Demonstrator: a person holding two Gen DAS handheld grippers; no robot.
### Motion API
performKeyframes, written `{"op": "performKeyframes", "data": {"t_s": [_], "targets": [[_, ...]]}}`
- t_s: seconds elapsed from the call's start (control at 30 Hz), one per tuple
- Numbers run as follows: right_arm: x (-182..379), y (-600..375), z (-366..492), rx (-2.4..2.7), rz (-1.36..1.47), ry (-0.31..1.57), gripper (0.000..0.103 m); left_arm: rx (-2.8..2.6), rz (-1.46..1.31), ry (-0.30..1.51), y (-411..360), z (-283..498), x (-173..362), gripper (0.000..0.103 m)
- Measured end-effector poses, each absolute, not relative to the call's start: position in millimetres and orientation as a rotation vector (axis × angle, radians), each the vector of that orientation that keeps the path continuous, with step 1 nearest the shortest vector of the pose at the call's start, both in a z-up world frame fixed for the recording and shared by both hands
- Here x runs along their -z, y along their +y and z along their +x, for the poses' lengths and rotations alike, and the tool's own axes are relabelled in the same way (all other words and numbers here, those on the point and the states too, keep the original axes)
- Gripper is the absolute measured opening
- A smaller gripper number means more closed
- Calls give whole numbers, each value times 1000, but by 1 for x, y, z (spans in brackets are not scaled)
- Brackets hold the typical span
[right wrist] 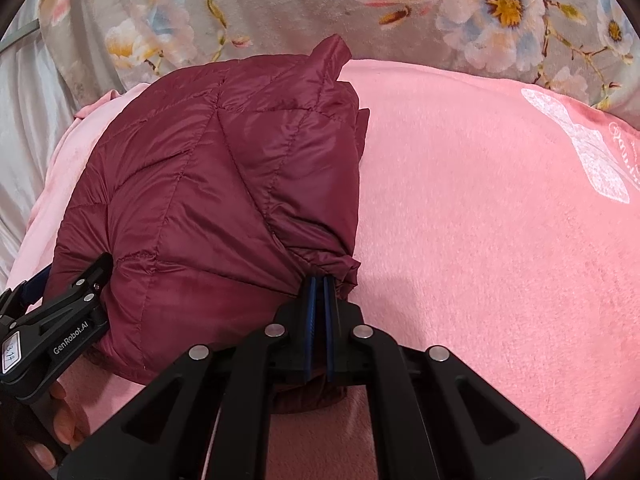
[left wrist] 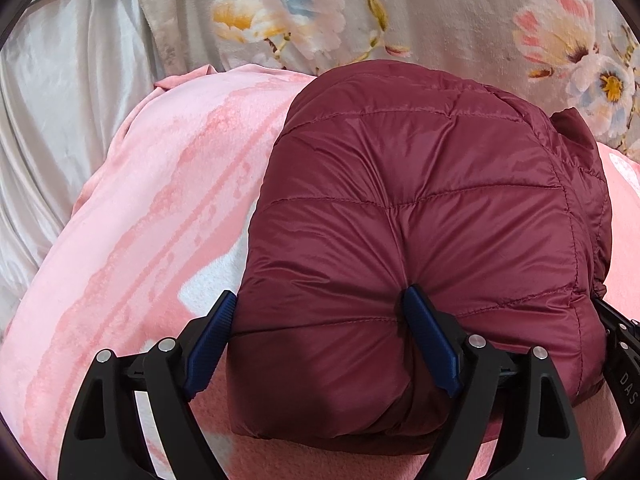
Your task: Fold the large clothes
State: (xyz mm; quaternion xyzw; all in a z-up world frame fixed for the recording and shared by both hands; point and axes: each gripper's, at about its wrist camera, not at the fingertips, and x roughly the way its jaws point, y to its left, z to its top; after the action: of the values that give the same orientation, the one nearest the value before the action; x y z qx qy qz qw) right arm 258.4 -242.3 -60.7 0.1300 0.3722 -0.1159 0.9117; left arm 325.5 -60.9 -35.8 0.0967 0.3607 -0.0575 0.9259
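The left gripper (left wrist: 320, 316) stands with its blue ribbed fingers (left wrist: 426, 330) spread wide, released, one pad off the folded edge at 8 o'clock, the other resting in a crease of a maroon quilted puffer jacket (left wrist: 420, 208). The right gripper (right wrist: 319, 296) is clenched, its blue pads pinching the jacket's gathered near-right corner (right wrist: 328, 268).

The jacket lies folded into a puffy bundle on a pink fleece blanket (right wrist: 480, 220), its long axis running from the grippers at 6 o'clock away toward 12 o'clock, where a small flap (right wrist: 330, 50) sticks up at the far end in the right wrist view. Its nearest edge is hidden behind the black gripper frames, and which part is collar or hem cannot be made out.

At 2 o'clock on the blanket a white printed motif (right wrist: 580, 148) is cut off by the fisheye rim. Beyond, at 12 o'clock, lies a grey floral bedcover (left wrist: 440, 12); at 9 o'clock, pale satin fabric (left wrist: 60, 100). A person's fingertips (right wrist: 64, 420) show at 8 o'clock under the left gripper's body.
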Motion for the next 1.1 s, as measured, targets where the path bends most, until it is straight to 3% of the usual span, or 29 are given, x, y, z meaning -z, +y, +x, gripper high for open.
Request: {"op": "performKeyframes", "data": {"t_s": [0.3, 0.53, 0.6, 0.63, 1.0, 1.1], "targets": [[60, -238, 260, 247, 263, 772, 2, 117, 197, 742, -61, 325, 35, 83], [53, -245, 249, 246, 310, 751, 6, 102, 168, 744, -55, 324, 32, 89], [42, -238, 228, 275, 273, 727, 31, 94, 169, 746, -52, 317, 27, 89], [40, -234, 219, 273, 261, 718, 36, 93, 176, 740, -50, 310, 24, 89], [44, -185, 123, 256, 175, 733, 69, 134, 247, 758, -30, 215, 25, 88], [49, -177, 111, 260, 185, 754, 73, 118, 295, 761, -24, 192, 31, 88]]}}
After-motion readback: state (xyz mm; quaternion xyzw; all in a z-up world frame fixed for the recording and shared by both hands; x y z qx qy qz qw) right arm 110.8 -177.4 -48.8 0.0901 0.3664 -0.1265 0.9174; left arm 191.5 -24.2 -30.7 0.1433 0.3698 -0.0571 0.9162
